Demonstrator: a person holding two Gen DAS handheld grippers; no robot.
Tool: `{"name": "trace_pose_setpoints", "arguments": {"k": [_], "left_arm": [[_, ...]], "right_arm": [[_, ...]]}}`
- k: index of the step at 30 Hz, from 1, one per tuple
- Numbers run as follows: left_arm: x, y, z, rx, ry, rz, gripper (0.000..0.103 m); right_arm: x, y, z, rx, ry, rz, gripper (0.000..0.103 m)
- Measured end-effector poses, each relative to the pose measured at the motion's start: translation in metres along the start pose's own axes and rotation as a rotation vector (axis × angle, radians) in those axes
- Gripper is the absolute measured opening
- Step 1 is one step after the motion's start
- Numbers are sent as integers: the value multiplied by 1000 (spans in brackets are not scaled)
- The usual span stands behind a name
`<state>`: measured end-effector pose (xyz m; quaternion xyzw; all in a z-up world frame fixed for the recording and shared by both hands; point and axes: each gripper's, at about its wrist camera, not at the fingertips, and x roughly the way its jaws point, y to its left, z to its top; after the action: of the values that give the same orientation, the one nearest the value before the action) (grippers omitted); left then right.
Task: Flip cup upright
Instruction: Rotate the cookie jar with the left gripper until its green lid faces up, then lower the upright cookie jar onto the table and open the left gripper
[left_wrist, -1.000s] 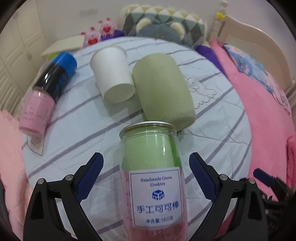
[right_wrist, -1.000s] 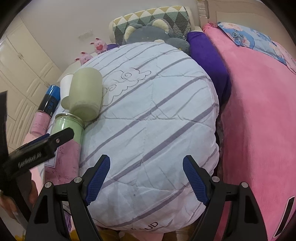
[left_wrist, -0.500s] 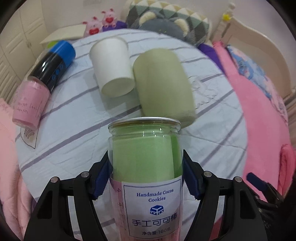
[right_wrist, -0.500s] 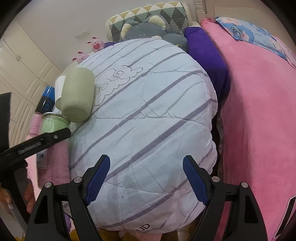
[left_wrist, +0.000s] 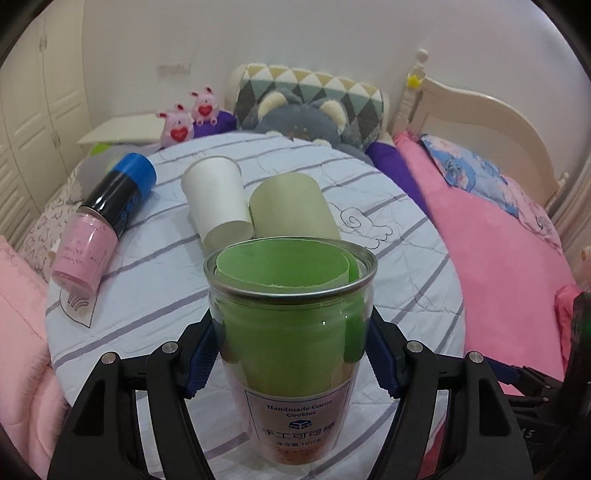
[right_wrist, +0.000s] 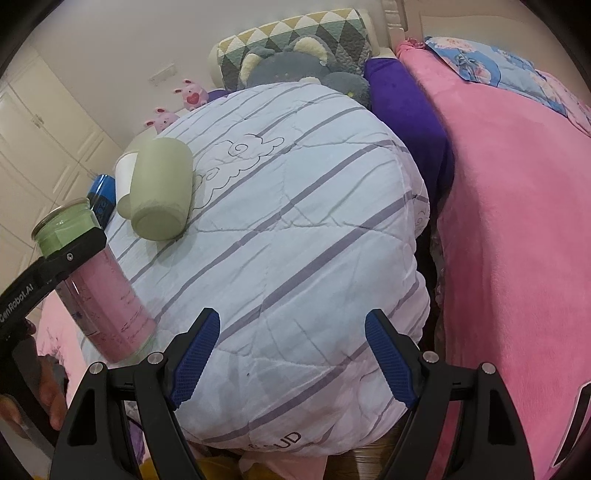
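My left gripper (left_wrist: 291, 354) is shut on a clear jar-like cup (left_wrist: 291, 332) with green and pink paper inside and a white label. It holds the cup nearly upright, open mouth up, over the striped quilt (left_wrist: 155, 295). In the right wrist view the same cup (right_wrist: 96, 284) stands tilted at the quilt's left edge, its base on or just above the quilt. My right gripper (right_wrist: 291, 358) is open and empty above the quilt's near edge.
A white paper cup (left_wrist: 218, 203), a pale green cup (left_wrist: 291, 206) and a pink bottle with a blue cap (left_wrist: 103, 218) lie on their sides on the quilt. Pillows and plush toys sit at the back. A pink blanket (right_wrist: 517, 229) lies to the right.
My left gripper closed on the lying cup, then lifted and turned it from lying to nearly upright. The right gripper stayed open and barely moved.
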<state>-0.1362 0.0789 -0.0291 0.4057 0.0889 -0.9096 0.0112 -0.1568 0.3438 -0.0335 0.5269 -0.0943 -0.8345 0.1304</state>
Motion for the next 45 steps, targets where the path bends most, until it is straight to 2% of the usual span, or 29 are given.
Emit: {"name": "trace_pose_setpoints", "arguments": {"k": [3, 6, 11, 15, 17, 19, 20, 24, 35, 45], "left_arm": [[-4, -5, -10, 14, -71, 11, 71], [-10, -6, -18, 30, -99, 15, 71], [-14, -3, -31, 29, -70, -29, 72], [-21, -7, -40, 55, -81, -10, 72], [-26, -10, -44, 72, -82, -17, 76], [-31, -11, -48, 76, -95, -26, 90], [-35, -12, -49, 80, -110, -22, 93], [-46, -14, -54, 105, -143, 5, 97], [-56, -14, -58, 117, -149, -4, 98], [-77, -15, -67, 153, -190, -16, 98]], "right_arm": [[1, 0, -3, 1, 1, -8, 82], [0, -1, -8, 5, 6, -19, 82], [-5, 1, -16, 4, 0, -32, 82], [-10, 4, -20, -1, -13, -34, 82], [-13, 7, -23, -7, -19, -34, 82], [-16, 11, -26, -13, -24, -38, 82], [-17, 12, -27, -16, -29, -40, 82], [-23, 16, -33, -17, -42, -46, 82], [-31, 19, -47, -6, -55, -59, 82], [-46, 29, -62, -27, -98, -73, 82]]}}
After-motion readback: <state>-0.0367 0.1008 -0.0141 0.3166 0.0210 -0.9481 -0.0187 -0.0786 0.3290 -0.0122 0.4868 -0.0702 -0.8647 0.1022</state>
